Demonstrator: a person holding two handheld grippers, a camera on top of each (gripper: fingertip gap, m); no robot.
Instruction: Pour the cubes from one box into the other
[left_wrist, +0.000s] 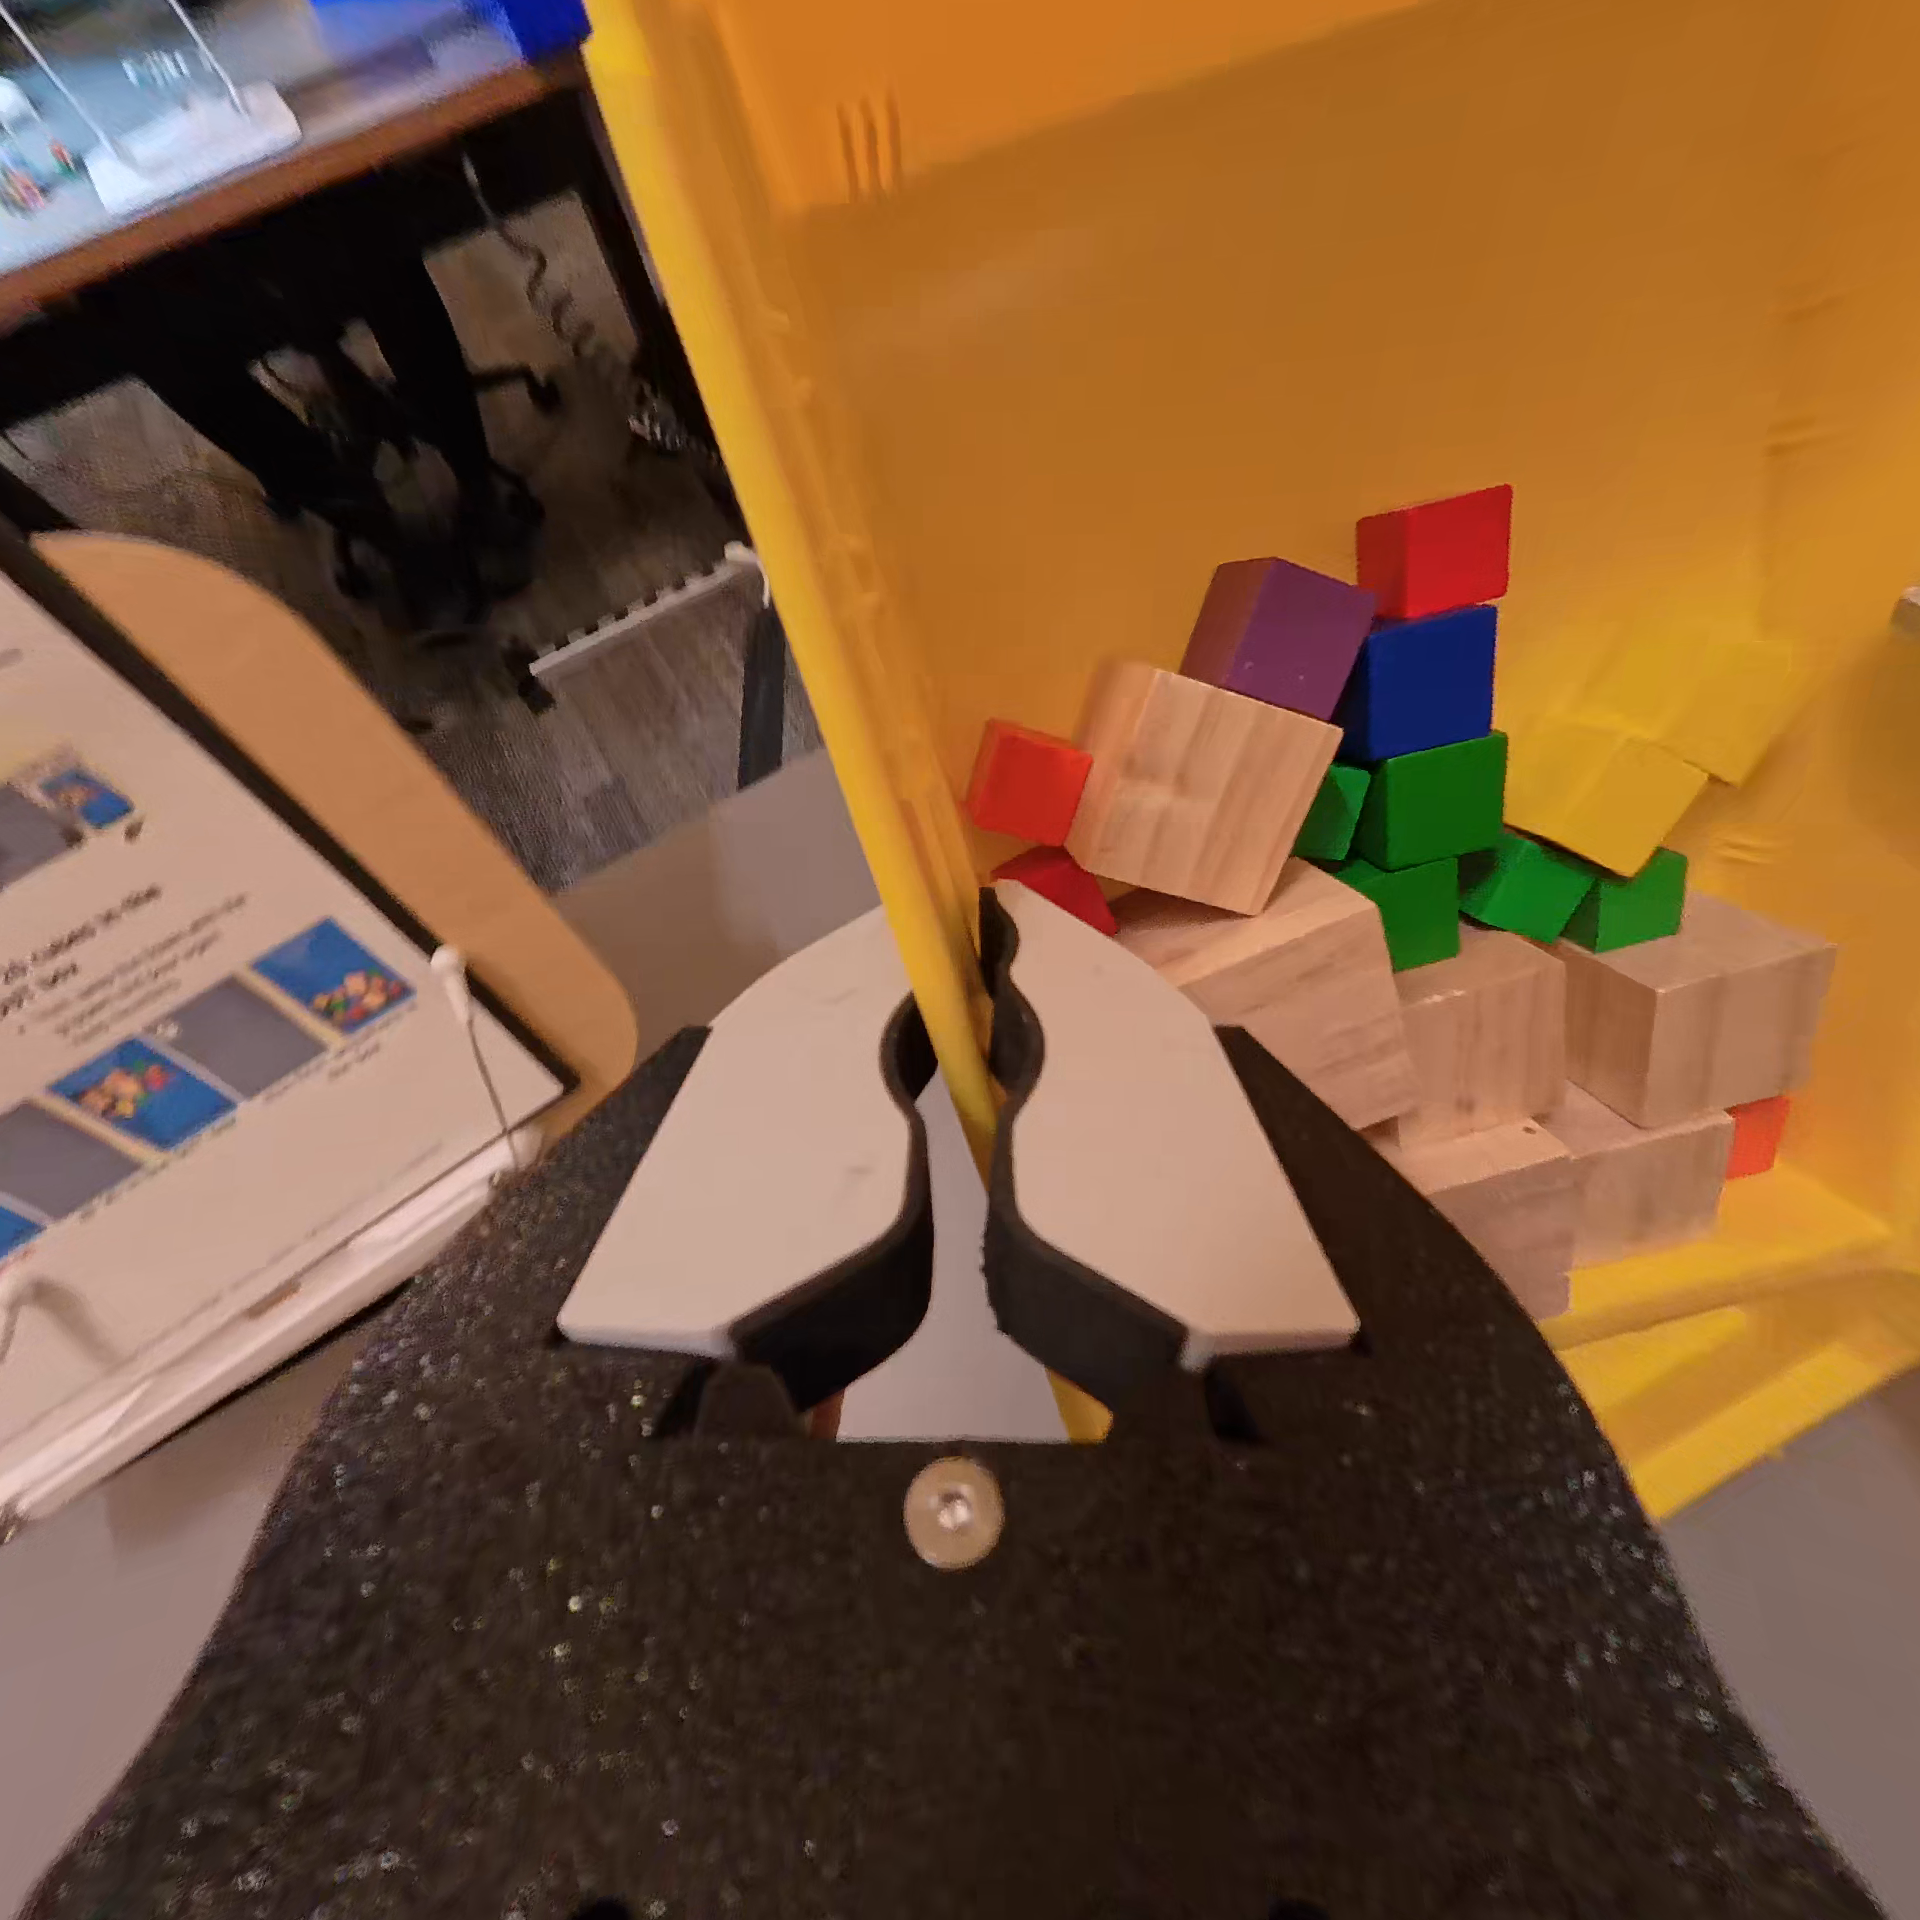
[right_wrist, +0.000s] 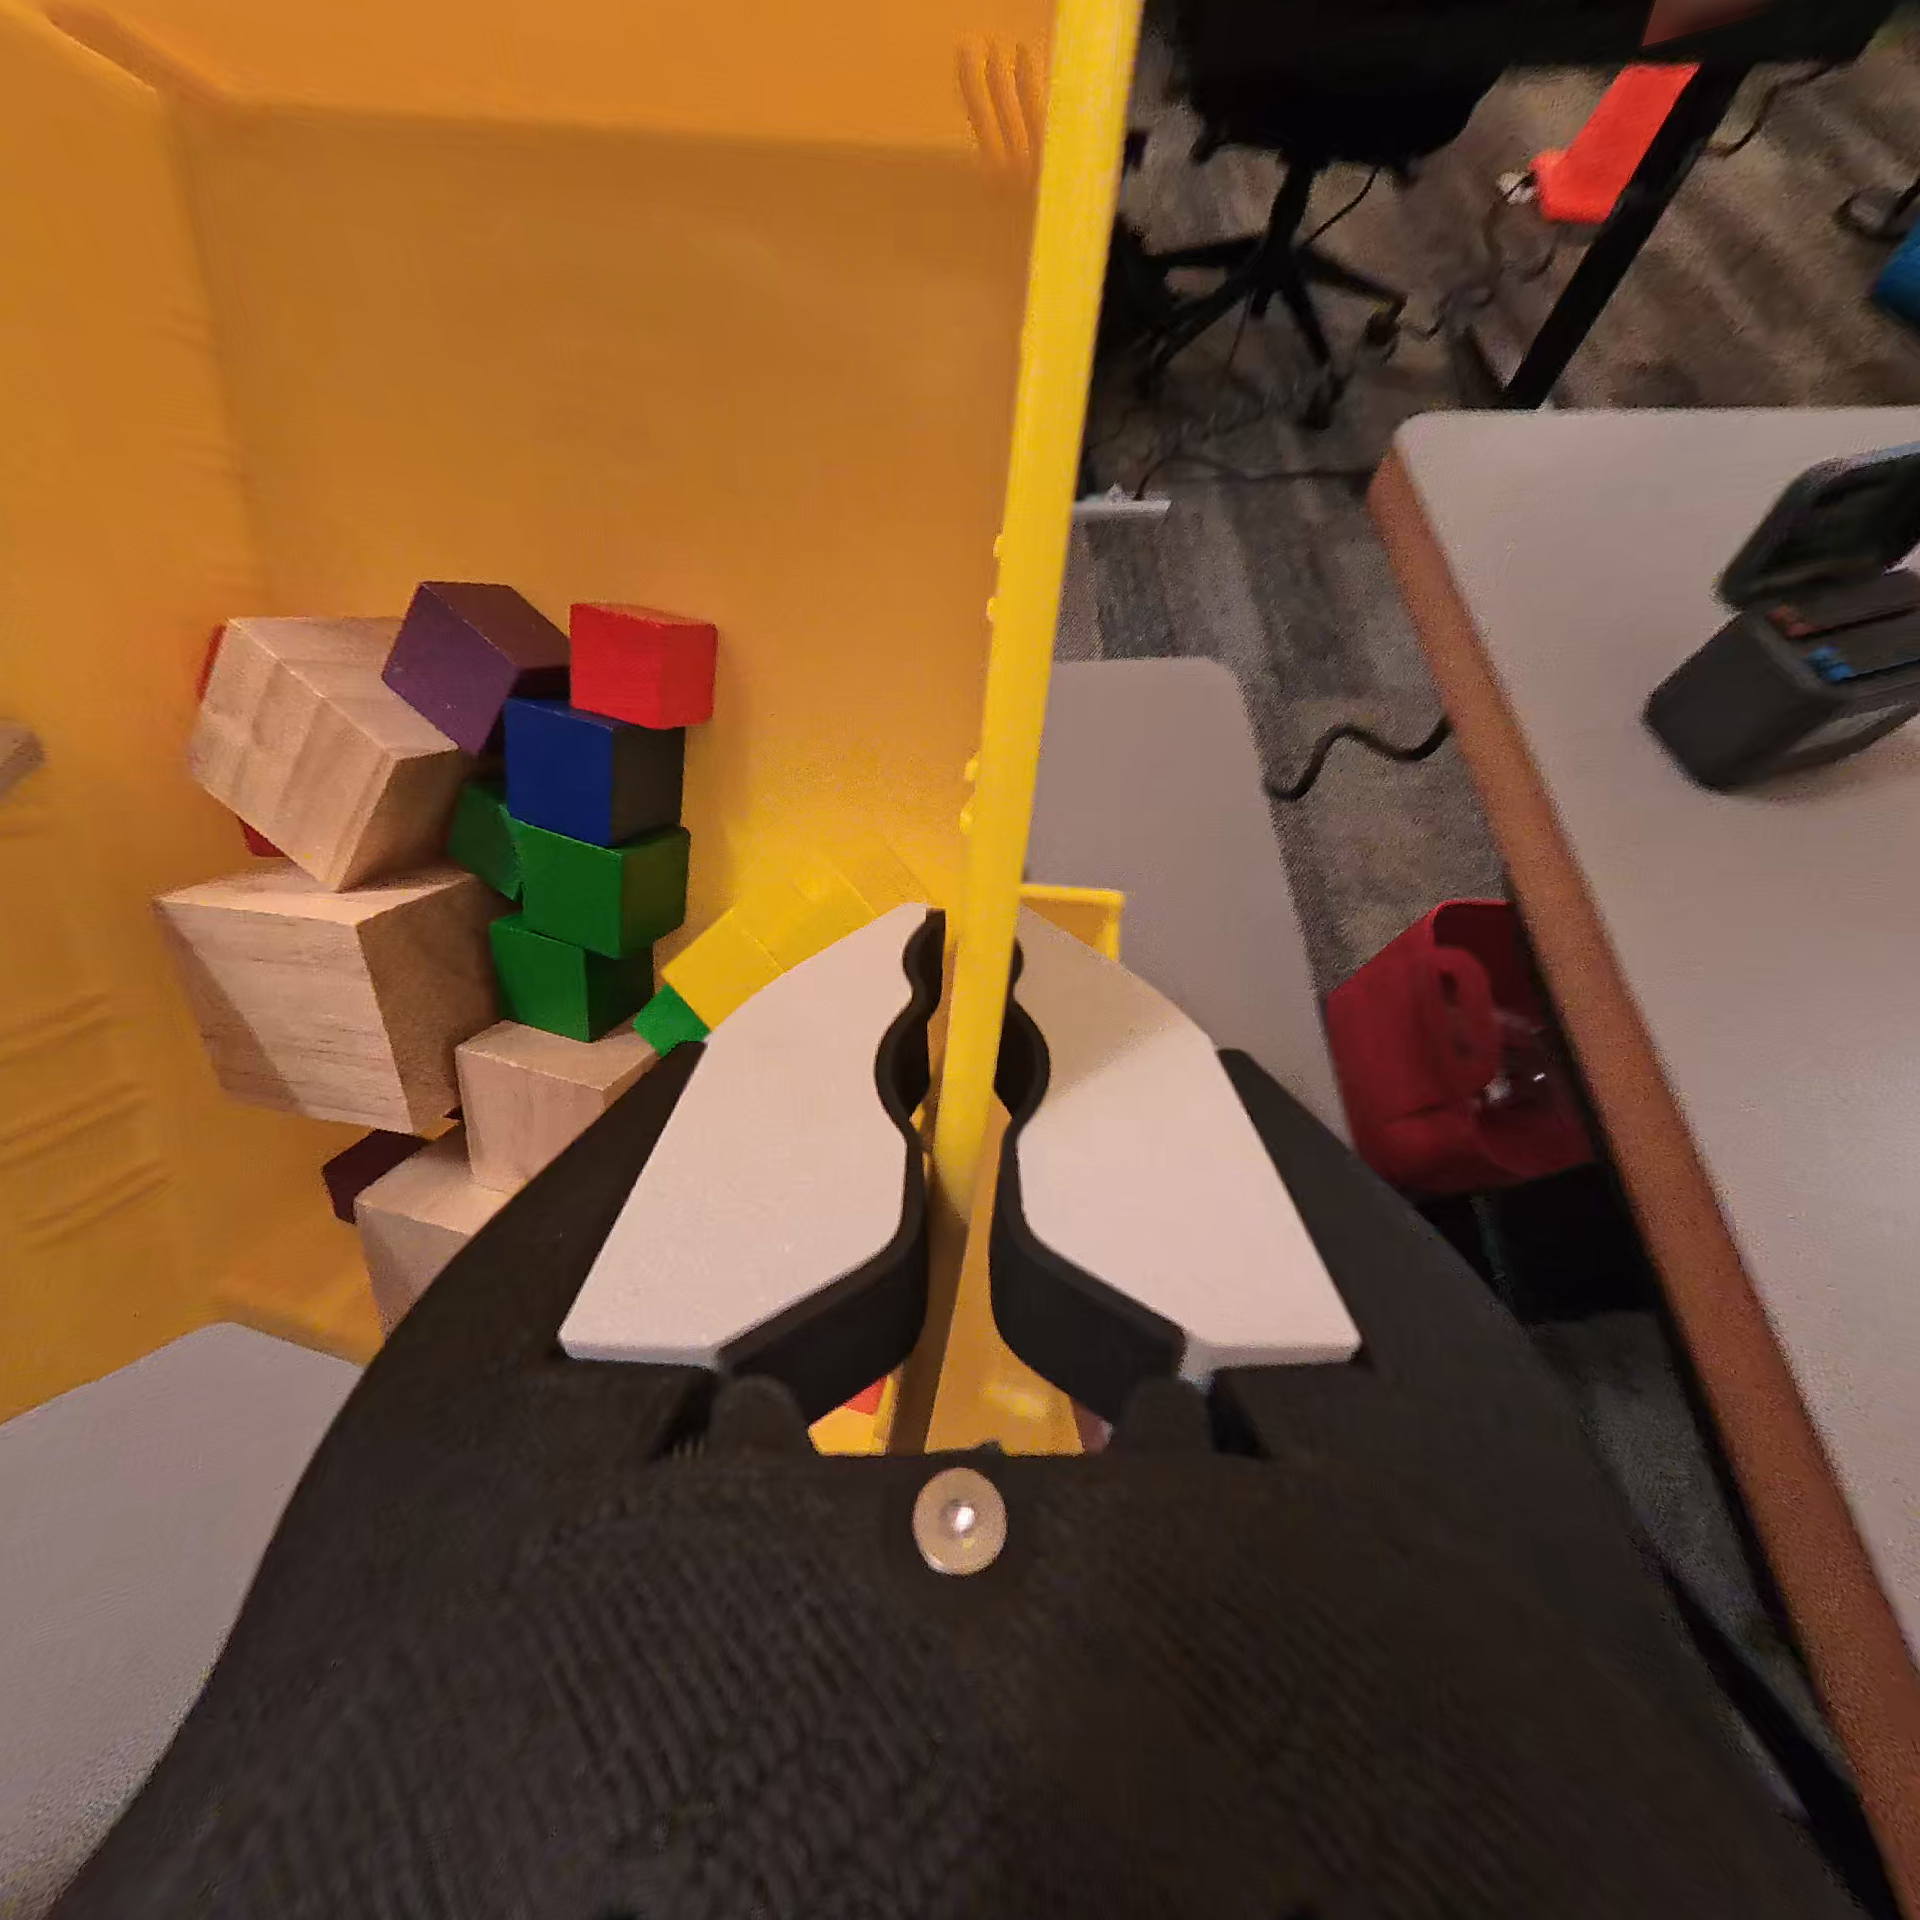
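A yellow box (left_wrist: 1299, 364) is tilted steeply, its open side toward both cameras. My left gripper (left_wrist: 971, 935) is shut on the box's left wall rim. My right gripper (right_wrist: 971, 935) is shut on the right wall rim of the same box (right_wrist: 520, 364). A pile of cubes (left_wrist: 1382, 862) lies heaped against the box's low end: plain wooden ones below, red, purple, blue, green and yellow ones on top. The pile (right_wrist: 468, 862) also shows in the right wrist view. No second box is in view.
A grey table (left_wrist: 665, 935) lies under the box. An instruction sheet on a stand (left_wrist: 208, 987) stands to the left. To the right are a second grey table (right_wrist: 1714, 935) with a dark device (right_wrist: 1808, 665) and a red object (right_wrist: 1455, 1060) below its edge.
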